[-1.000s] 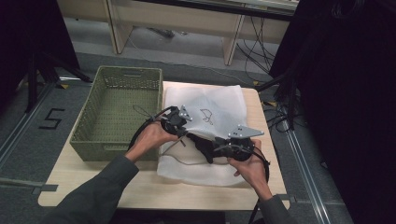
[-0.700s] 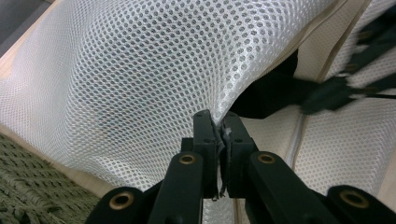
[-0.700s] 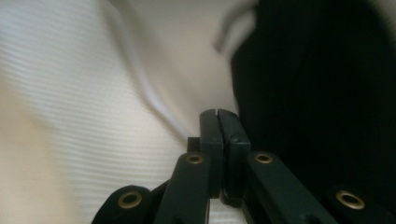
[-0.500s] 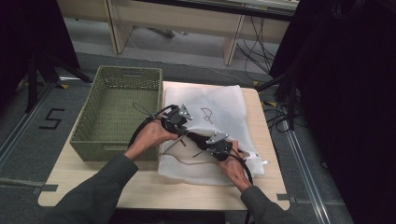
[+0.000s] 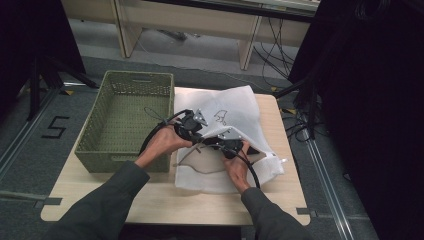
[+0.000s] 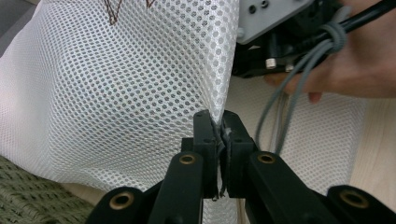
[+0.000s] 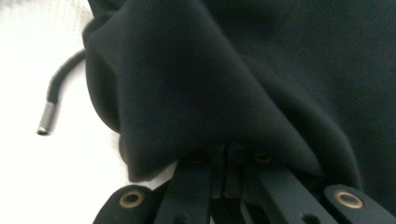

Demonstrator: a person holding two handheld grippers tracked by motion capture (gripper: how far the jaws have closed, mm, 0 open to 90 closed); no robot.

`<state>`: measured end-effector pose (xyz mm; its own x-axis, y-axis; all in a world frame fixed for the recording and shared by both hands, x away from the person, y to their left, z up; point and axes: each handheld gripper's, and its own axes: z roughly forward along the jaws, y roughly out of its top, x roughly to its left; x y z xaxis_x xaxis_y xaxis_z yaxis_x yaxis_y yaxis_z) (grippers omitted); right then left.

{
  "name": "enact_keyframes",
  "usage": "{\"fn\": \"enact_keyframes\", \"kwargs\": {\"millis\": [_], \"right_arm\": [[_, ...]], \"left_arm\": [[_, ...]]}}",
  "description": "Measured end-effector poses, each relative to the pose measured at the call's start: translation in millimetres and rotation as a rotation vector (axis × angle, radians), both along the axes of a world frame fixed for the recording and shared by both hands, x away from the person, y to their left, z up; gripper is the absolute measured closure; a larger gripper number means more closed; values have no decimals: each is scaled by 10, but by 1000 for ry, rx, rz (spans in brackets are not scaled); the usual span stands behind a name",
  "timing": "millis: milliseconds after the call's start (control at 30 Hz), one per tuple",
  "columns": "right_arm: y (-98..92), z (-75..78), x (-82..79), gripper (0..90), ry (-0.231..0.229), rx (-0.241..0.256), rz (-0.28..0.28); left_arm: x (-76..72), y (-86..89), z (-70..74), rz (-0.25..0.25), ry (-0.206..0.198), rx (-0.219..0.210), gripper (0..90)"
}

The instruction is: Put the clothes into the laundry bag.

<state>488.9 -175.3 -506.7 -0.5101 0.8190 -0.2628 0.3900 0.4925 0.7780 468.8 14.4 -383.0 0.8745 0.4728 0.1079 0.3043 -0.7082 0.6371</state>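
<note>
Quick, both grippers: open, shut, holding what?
Left gripper: shut on the white mesh bag.
Right gripper: shut on the black garment.

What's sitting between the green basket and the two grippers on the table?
The high view shows only white mesh bag lying there: its left edge runs along the green basket, reaching the left hand-held gripper and right hand-held gripper.

A white mesh laundry bag (image 5: 235,112) lies spread across the wooden table just right of a green woven basket, with a small dark line drawing printed near its far end. Its fine honeycomb netting (image 6: 116,79) is lifted into a raised fold at one edge. A black garment (image 7: 224,70), soft and folded, rests on the white mesh; a dark drawcord with a metal tip (image 7: 45,119) trails beside it.
</note>
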Motion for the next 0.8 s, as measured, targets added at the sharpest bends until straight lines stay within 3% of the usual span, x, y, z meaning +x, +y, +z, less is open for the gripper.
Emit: {"fn": "enact_keyframes", "kwargs": {"millis": [133, 167, 400, 467, 600, 633, 700, 800], "right_arm": [[3, -4, 20, 900, 7, 15, -4], [8, 15, -2, 900, 34, 36, -6], [-71, 134, -234, 875, 77, 91, 94], [-93, 189, -317, 862, 93, 185, 98], [-49, 211, -390, 843, 74, 274, 140], [-36, 221, -390, 843, 94, 264, 150], [35, 178, -346, 844, 91, 271, 142], [86, 116, -247, 860, 88, 221, 104]], "left_arm": [[34, 11, 3, 3, -6, -3, 858], [42, 19, 8, 10, 1, -7, 858], [82, 51, -10, 27, 11, 0, 857], [80, 39, -19, 25, 10, 2, 856], [68, 17, -39, 27, 16, 1, 856], [71, 17, -42, 18, 11, 6, 856], [58, 8, -54, 13, 16, 12, 857], [28, -7, -74, 7, 29, 14, 859]]}}
